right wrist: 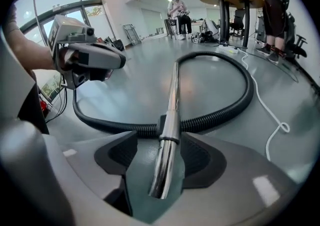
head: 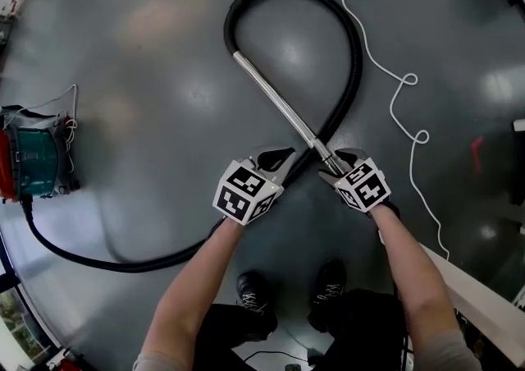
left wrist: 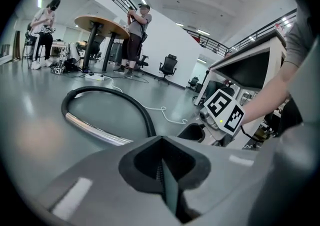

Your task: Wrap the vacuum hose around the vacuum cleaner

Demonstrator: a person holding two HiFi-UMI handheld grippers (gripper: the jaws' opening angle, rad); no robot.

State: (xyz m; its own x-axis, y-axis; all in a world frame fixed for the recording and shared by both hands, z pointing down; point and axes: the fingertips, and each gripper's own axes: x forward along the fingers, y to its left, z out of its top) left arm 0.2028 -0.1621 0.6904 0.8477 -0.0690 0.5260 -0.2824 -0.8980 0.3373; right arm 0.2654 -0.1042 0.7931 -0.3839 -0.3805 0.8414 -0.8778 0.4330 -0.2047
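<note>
Black ribbed plastic makes up the vacuum hose, which lies on the grey floor in one wide loop ahead of the person. From the vacuum cleaner, a teal and red unit standing on the floor at the far left, the hose runs along the floor in a low curve and rises to the left gripper. It then swings out to the right and round the top of the loop, and joins the metal tube at the upper left of the loop.

The shiny tube runs straight down and to the right from that joint, crosses over the hose just in front of both grippers, and ends in the right gripper. The right gripper view shows its jaws closed on the tube's end, the tube lying lengthwise between the pads and the hose passing crosswise just beyond them.

The left gripper view shows its jaws drawn together, with a short piece of ribbed hose pinched in the narrow slit between them. The two grippers are side by side, near each other, on either side of the crossing point. The vacuum cleaner is well apart from both.

A thin white cord snakes over the floor to the right of the loop, not touching it.
</note>
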